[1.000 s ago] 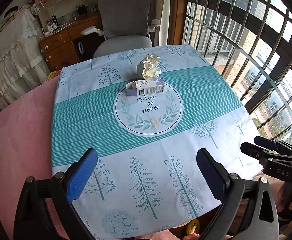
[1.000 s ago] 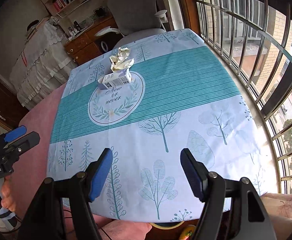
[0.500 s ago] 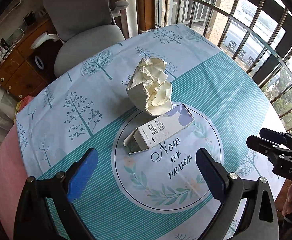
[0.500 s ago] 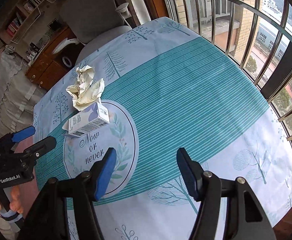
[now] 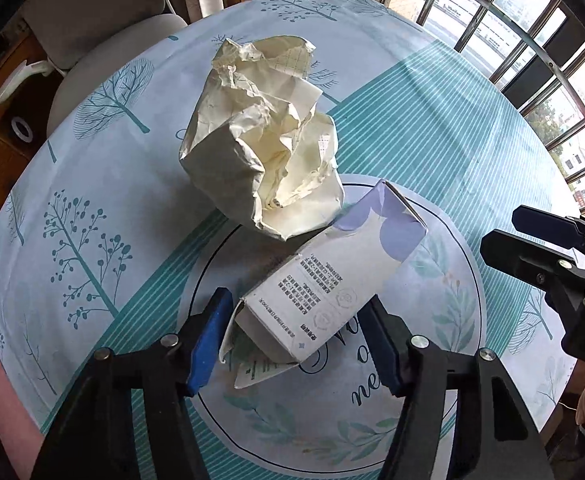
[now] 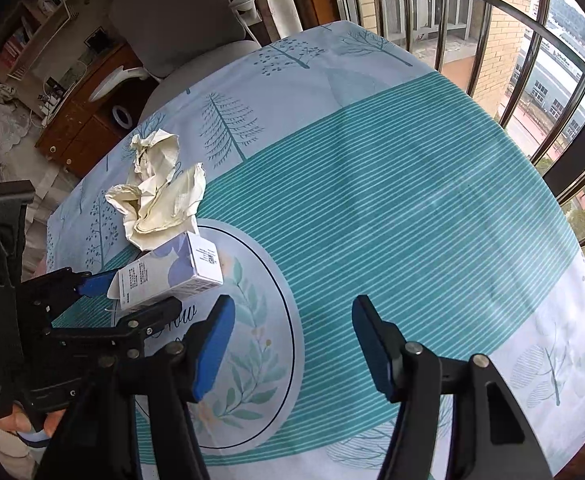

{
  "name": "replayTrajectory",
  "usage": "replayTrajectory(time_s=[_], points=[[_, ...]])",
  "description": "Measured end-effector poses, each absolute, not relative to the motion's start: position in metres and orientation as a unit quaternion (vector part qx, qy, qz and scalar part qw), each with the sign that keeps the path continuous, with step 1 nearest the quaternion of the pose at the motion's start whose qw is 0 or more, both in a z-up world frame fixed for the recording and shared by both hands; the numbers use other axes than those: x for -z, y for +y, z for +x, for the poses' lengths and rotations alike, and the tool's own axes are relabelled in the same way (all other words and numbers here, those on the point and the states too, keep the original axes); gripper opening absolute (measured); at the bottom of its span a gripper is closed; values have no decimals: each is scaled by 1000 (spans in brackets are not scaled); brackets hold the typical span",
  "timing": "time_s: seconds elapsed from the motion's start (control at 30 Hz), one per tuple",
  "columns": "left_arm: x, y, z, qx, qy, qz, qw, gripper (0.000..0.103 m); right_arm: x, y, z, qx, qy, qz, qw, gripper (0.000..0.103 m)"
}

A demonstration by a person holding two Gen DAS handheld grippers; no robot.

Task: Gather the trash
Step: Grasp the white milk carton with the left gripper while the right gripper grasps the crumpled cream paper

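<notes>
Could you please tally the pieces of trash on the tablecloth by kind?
Crumpled paper: 1
Carton: 1
Total: 2

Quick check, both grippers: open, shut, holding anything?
Left gripper: jaws closing around the small carton, grip not yet clearly made.
Right gripper: open, jaws easing inward, nothing between them.
</notes>
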State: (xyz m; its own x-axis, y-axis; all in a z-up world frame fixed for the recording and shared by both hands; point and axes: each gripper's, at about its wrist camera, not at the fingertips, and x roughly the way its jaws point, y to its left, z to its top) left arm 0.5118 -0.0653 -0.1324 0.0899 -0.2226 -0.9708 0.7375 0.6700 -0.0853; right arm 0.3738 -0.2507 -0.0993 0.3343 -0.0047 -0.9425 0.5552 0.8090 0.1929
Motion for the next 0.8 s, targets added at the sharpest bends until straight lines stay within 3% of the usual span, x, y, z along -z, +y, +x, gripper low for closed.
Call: replayTrajectory(time_s=[0.07, 0.13, 0.6, 0.8], points=[[132, -65, 506, 347, 577, 222, 706, 42, 101, -249, 377, 178, 549, 252, 777, 61], [132, -62, 498, 352, 575, 222, 704, 39, 102, -248, 381, 174, 551, 252, 777, 61], [93, 27, 488, 321, 574, 105, 746, 38, 84, -231, 434, 110, 515, 289, 800, 62], [77, 69, 523, 249, 557, 60, 790, 38, 85, -229, 473, 102, 499, 300, 807, 73]])
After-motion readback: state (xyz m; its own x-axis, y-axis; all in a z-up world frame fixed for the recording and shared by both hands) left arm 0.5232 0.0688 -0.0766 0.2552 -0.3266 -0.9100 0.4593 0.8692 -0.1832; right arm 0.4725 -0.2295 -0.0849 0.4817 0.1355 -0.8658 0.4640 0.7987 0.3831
